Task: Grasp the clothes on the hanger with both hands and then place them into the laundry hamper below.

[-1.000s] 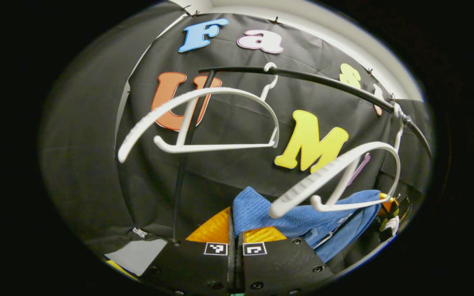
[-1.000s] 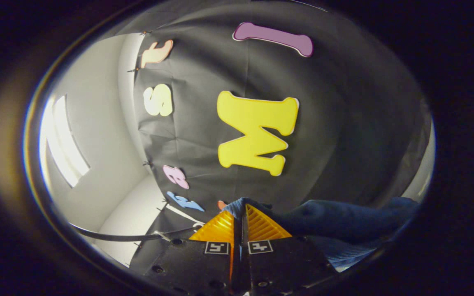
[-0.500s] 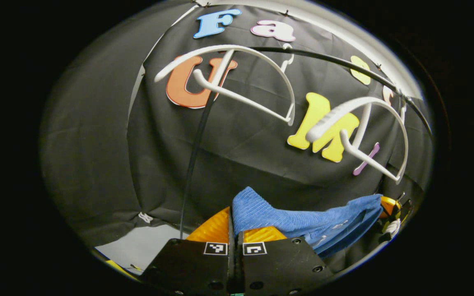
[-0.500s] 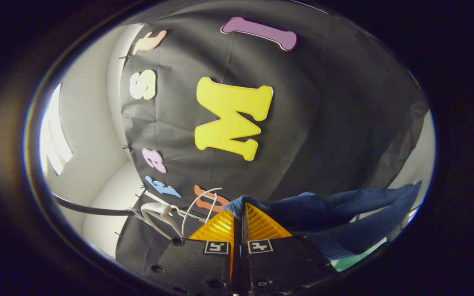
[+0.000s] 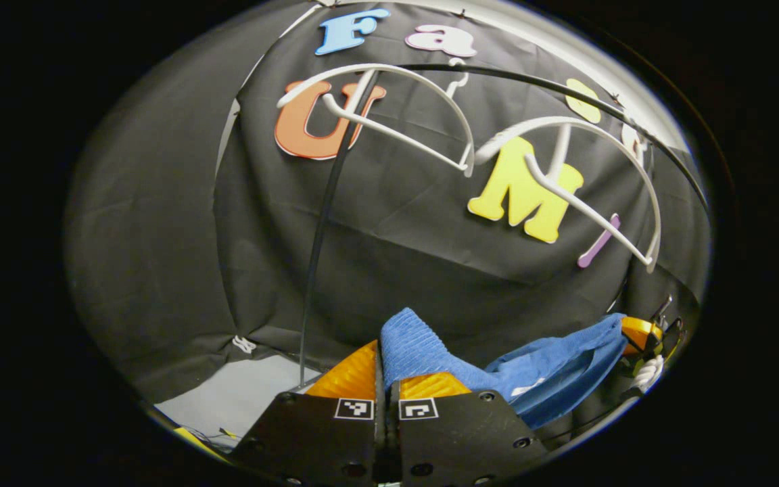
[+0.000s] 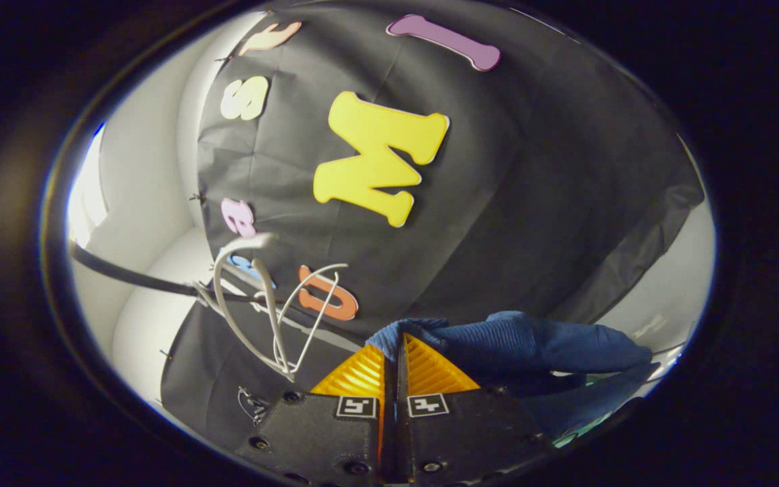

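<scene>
A blue ribbed garment (image 5: 498,362) stretches between my two grippers, off the hangers. My left gripper (image 5: 383,362) is shut on one end of it, the cloth bunched above its orange fingers (image 5: 352,375). At the far right of the left gripper view the other gripper's orange finger (image 5: 640,331) holds the opposite end. In the right gripper view my right gripper (image 6: 396,355) is shut on the blue garment (image 6: 538,345), which trails off to the right. Two bare white hangers (image 5: 389,115) (image 5: 579,176) hang on a black rail (image 5: 565,101) above.
A thin black upright pole (image 5: 322,230) of the rack stands left of the garment. Grey floor (image 5: 241,399) shows at the lower left. In the right gripper view the white hangers (image 6: 261,311) and the rail (image 6: 132,277) sit at the lower left.
Both grippers have come down and away from the rail with the garment; the near hanger has sprung free of the cloth and swung upward. The right gripper's view has turned, bringing the hangers into sight.
</scene>
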### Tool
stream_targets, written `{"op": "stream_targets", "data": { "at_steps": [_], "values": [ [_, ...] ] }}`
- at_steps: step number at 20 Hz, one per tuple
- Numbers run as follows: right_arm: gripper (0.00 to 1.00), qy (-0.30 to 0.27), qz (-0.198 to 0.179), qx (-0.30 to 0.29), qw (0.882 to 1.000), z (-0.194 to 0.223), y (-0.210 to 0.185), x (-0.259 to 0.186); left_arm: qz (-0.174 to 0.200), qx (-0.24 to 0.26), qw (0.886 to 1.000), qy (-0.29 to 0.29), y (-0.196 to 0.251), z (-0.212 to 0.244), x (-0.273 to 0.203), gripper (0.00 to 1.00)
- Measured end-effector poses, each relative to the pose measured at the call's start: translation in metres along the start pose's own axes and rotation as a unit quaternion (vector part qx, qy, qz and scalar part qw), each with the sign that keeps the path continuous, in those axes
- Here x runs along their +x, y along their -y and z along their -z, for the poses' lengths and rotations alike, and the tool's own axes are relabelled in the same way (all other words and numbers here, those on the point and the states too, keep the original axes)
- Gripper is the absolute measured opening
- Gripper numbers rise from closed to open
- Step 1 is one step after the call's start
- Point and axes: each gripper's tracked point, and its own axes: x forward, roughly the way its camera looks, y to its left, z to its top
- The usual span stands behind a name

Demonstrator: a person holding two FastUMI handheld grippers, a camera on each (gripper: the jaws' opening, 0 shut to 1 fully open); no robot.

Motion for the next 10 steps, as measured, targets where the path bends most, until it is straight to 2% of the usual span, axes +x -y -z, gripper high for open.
{"op": "stream_targets", "data": {
  "at_steps": [2,3,7,8,9,10],
  "values": [
    [0.04,-0.017,0.004,-0.019,1.000,0.024,-0.009,-0.002,0.010,0.006,1.000,-0.010,0.013,0.007,-0.012,0.04],
    [0.04,-0.024,0.007,-0.031,0.999,0.037,-0.015,-0.003,0.014,0.012,1.000,-0.014,0.020,0.009,-0.019,0.00],
    [0.04,-0.052,0.008,-0.073,0.996,0.079,-0.047,-0.002,0.025,0.058,0.998,-0.029,0.051,0.019,-0.042,0.00],
    [0.04,-0.060,0.009,-0.085,0.994,0.089,-0.055,-0.001,0.030,0.069,0.997,-0.033,0.057,0.020,-0.048,0.04],
    [0.04,-0.067,0.011,-0.098,0.993,0.098,-0.063,0.002,0.033,0.075,0.996,-0.037,0.063,0.020,-0.053,0.00],
    [0.04,-0.074,0.010,-0.110,0.991,0.109,-0.072,0.006,0.037,0.078,0.996,-0.039,0.068,0.021,-0.056,0.04]
  ]
}}
